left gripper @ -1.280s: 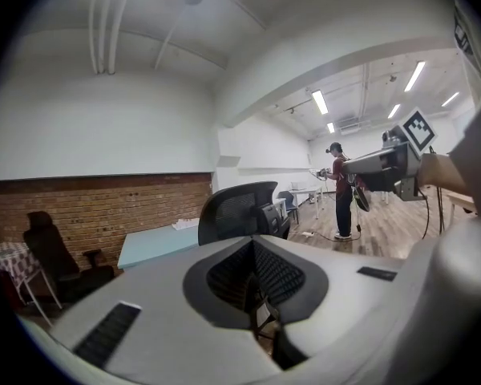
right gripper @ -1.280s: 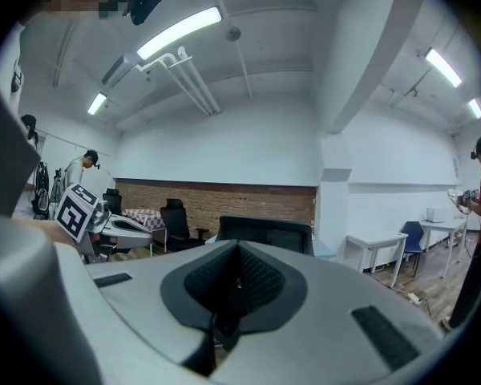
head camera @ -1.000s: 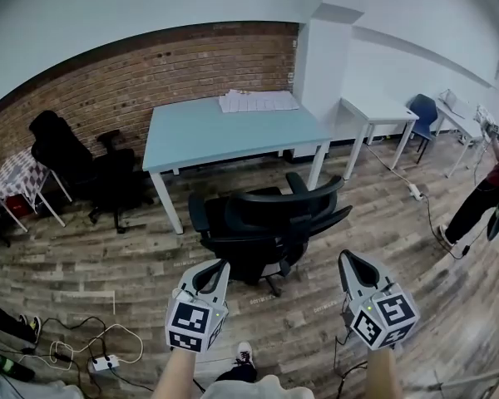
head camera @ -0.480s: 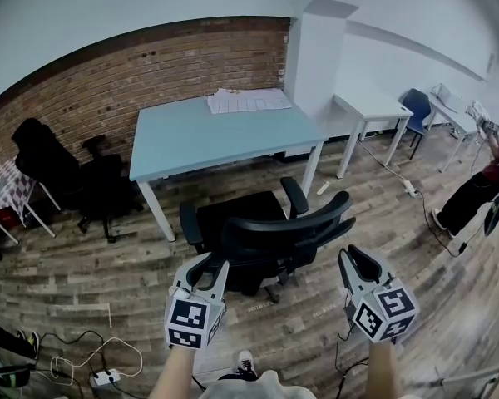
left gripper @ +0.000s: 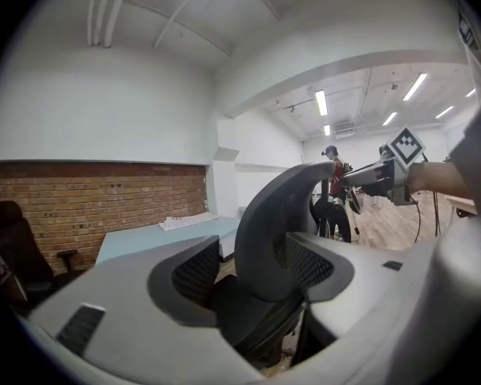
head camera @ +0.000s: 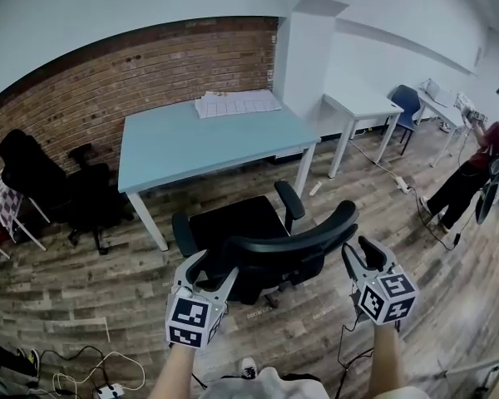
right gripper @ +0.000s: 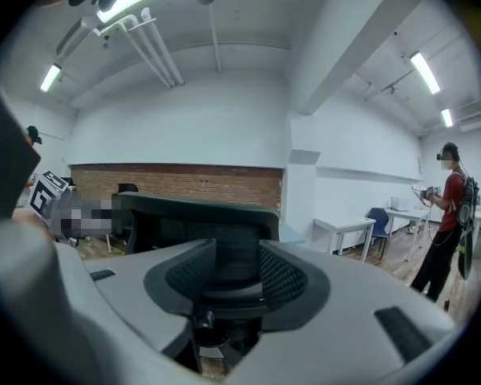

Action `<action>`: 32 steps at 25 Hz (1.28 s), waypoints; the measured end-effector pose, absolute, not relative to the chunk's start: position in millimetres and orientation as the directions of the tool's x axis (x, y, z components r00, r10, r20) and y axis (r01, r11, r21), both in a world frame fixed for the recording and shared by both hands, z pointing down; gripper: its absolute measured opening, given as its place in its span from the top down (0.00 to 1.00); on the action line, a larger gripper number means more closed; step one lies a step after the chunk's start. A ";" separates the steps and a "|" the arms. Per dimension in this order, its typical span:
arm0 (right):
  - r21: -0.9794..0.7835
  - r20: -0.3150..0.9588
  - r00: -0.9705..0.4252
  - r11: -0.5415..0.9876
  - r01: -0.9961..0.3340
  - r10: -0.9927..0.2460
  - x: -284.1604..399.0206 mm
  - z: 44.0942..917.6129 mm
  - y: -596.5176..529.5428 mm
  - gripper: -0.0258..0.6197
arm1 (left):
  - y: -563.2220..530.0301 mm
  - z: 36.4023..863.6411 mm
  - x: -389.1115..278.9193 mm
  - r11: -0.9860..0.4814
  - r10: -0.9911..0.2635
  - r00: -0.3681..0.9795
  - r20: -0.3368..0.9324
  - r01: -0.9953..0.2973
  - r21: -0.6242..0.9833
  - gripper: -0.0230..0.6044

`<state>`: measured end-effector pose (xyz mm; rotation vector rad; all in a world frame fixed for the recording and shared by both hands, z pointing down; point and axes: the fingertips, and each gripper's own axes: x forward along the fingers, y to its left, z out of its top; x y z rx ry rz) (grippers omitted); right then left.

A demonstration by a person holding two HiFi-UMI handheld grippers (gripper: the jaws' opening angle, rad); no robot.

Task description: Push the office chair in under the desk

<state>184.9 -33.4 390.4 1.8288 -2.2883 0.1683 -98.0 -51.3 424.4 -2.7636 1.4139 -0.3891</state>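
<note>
Head view: your left gripper [head camera: 212, 266] sits at 8 o'clock of the chair [head camera: 266, 248]. Its jaws are opening, with the chair back between them, not pinched. The chair stands at 6 o'clock from the desk [head camera: 200, 135], not under it yet. Your right gripper [head camera: 359, 252], at 4 o'clock, is opening round the back too. No box or bin shows.
</note>
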 end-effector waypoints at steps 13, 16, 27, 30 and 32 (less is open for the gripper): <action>0.085 0.282 -0.166 0.197 -0.977 -0.945 210.8 413.8 -79.5 0.57 | -75.1 435.0 -86.4 -0.617 -0.778 0.583 0.236 -0.778 -0.113 0.46; 0.048 0.295 -0.202 0.226 -0.973 -0.934 215.6 422.7 -99.4 0.56 | -84.6 434.9 -81.1 -0.620 -0.777 0.588 0.225 -0.777 -0.111 0.43; 0.014 0.245 -0.352 0.366 -0.930 -0.903 204.5 430.1 -136.9 0.55 | -100.5 449.2 -65.5 -0.639 -0.751 0.608 0.258 -0.768 -0.050 0.43; 0.023 0.240 -0.361 0.377 -0.926 -0.901 203.2 429.7 -139.9 0.55 | -103.4 450.1 -64.1 -0.639 -0.749 0.609 0.262 -0.768 -0.042 0.43; 0.022 0.238 -0.357 0.373 -0.928 -0.903 201.7 430.7 -141.2 0.55 | -104.1 451.6 -64.8 -0.634 -0.753 0.604 0.260 -0.772 -0.042 0.43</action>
